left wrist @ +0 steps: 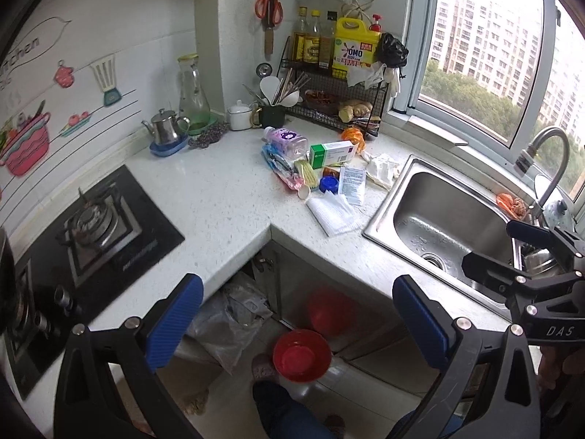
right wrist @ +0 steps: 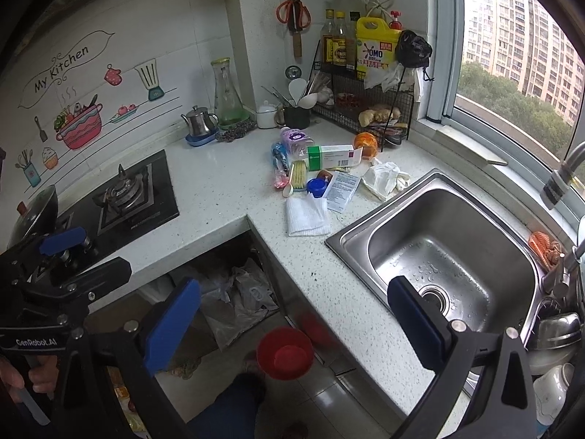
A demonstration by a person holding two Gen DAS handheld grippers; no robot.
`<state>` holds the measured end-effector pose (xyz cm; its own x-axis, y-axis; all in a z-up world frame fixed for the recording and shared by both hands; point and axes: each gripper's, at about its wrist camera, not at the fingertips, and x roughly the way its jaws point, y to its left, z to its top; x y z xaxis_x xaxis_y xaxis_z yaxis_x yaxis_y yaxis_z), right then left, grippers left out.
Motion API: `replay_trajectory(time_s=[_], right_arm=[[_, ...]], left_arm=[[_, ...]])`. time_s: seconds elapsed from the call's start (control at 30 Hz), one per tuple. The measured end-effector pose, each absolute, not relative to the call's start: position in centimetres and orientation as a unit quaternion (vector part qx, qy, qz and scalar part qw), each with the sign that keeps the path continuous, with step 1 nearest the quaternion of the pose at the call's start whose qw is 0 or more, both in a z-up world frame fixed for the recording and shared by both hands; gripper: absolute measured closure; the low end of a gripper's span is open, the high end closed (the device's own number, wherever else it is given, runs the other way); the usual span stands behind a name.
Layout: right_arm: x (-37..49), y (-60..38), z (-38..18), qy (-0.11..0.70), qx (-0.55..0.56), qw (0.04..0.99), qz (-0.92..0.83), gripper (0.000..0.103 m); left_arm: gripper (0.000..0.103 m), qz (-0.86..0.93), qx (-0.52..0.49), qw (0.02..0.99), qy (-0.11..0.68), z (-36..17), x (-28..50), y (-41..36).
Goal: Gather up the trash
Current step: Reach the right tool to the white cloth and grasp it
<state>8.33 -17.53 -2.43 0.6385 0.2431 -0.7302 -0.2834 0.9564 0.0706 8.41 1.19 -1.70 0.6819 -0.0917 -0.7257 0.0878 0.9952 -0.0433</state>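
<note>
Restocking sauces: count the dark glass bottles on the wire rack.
3. The left bottle, middle bottle and right bottle stand together on the rack's top shelf, left of the yellow jug; more may be hidden.

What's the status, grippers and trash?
Left gripper and right gripper both open, empty, held back from the counter. Trash pile untouched beside the sink. Red bin on the floor below. Nothing in the way.

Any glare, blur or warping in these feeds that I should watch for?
Left wrist: the window is blown out, straight edges bow, and the red bin on the floor looks soft. Right wrist: same fisheye bending, bright window, but the trash pile reads sharp under even daylight.
</note>
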Motion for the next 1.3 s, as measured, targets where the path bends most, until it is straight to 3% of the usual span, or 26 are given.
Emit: replay_trajectory(time_s=[0.43, 0.73, 1.2, 1.3], right_arm=[[21.2, -14.3, -5.1, 0.456, -0.012, 0.884, 0.104, 0.0], [28.8, -12.5, -9.8, 0.531, 0.004, 0.844, 0.076, 0.007], [33.7, -11.8, -18.8, 0.628, 0.023, 0.777, 0.037, 0.009], [34.1, -11.9, -19.6, 0.638, 0.019, 0.769, 0.035, 0.014]], left_arm=[[0.0, -0.125, 0.028, 0.876, 0.466, -4.6, 25.5, 4.2], [0.0, -0.172, 0.051, 0.824, 0.537, -10.9, 35.1, 5.1], [0.0, -0.209, 0.057, 0.761, 0.612, -19.0, 40.1, 4.3], [0.0, -0.209, 0.052, 0.757, 0.617, -19.7, 40.2, 4.3]])
